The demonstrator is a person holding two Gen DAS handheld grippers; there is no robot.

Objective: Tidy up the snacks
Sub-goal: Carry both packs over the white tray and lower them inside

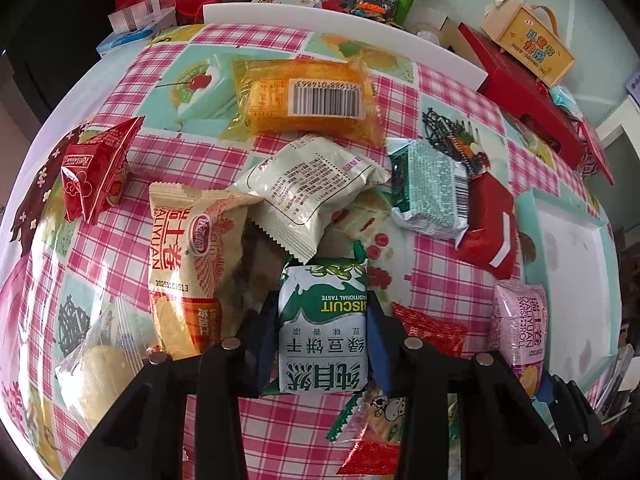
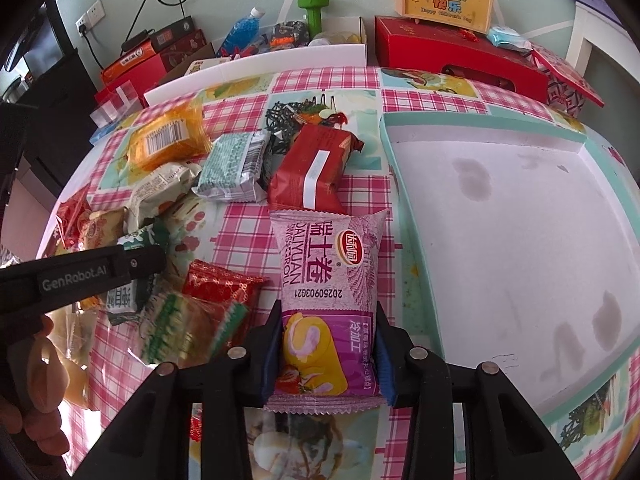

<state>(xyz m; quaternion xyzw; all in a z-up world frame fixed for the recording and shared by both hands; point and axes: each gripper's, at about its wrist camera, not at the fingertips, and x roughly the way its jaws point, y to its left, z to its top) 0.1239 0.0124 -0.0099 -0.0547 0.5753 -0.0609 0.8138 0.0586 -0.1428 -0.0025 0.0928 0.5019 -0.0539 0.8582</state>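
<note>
on the left of the left wrist view, a small red packet [image 1: 96, 172] lies on the checked surface [image 1: 192, 92]. next to it is a cream swiss roll bag [image 1: 188, 264], and below that a clear bag with a pale cake [image 1: 100, 364]. up in the middle lies an orange packet [image 1: 304, 96] with its barcode up. under it a white packet [image 1: 312, 192] leans on the pile. the left claw [image 1: 323, 340] is squeezed tight on a green and white biscuit pack [image 1: 323, 320], one pad on each side. to the right are a teal packet [image 1: 432, 188], then a dark red packet [image 1: 490, 224], then the white tray [image 1: 560, 248] with a green rim.

in the right wrist view, a hand [image 2: 36, 392] holds the other black tool at the left edge. a red patterned packet [image 2: 224, 288] and a green striped packet [image 2: 180, 324] lie near it. in the middle, the right claw [image 2: 326, 354] is squeezed tight on a pink swiss roll bag [image 2: 328, 280], which lies on the surface just beside the tray. the tray fills the right side. far back stand a green dumbbell [image 2: 314, 10], a red box [image 2: 460, 56] and a yellow sign box [image 2: 446, 2].
</note>
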